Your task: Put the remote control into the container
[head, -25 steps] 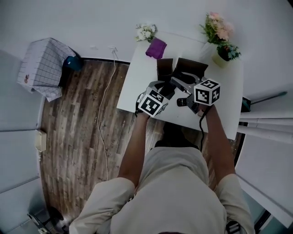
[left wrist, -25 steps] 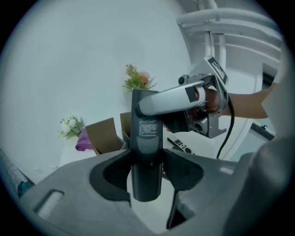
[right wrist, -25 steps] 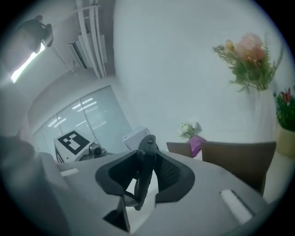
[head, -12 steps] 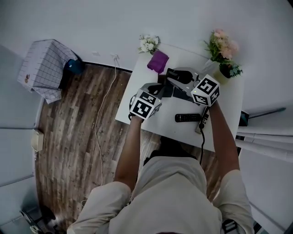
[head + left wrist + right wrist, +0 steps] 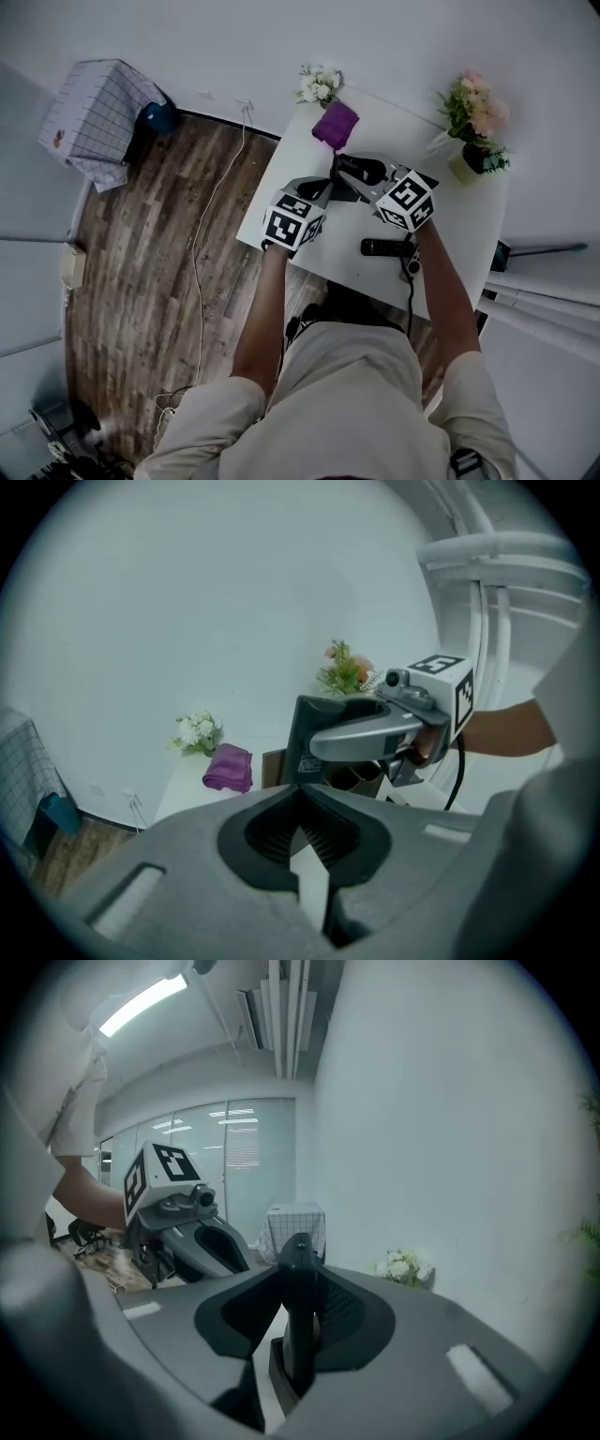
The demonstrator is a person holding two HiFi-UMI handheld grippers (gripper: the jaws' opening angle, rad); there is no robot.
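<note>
A black remote control (image 5: 386,247) lies flat on the white table (image 5: 459,246), just in front of my right hand. My right gripper (image 5: 345,169) is over the middle of the table, shut on a second thin black remote-like slab (image 5: 298,1265) held upright. From the left gripper view that slab (image 5: 305,738) shows a flat face with a white label. The brown container (image 5: 271,767) stands right behind it, mostly hidden. My left gripper (image 5: 302,792) is shut and holds nothing, close beside the right gripper (image 5: 323,747).
A folded purple cloth (image 5: 335,125) and white flowers (image 5: 319,84) are at the table's far left corner. A pot of pink flowers (image 5: 476,117) stands at the far right. A checked box (image 5: 98,122) sits on the wooden floor to the left.
Both grippers have stayed together by the container while the left one drifted toward the table's left edge. The remote on the table has not moved.
</note>
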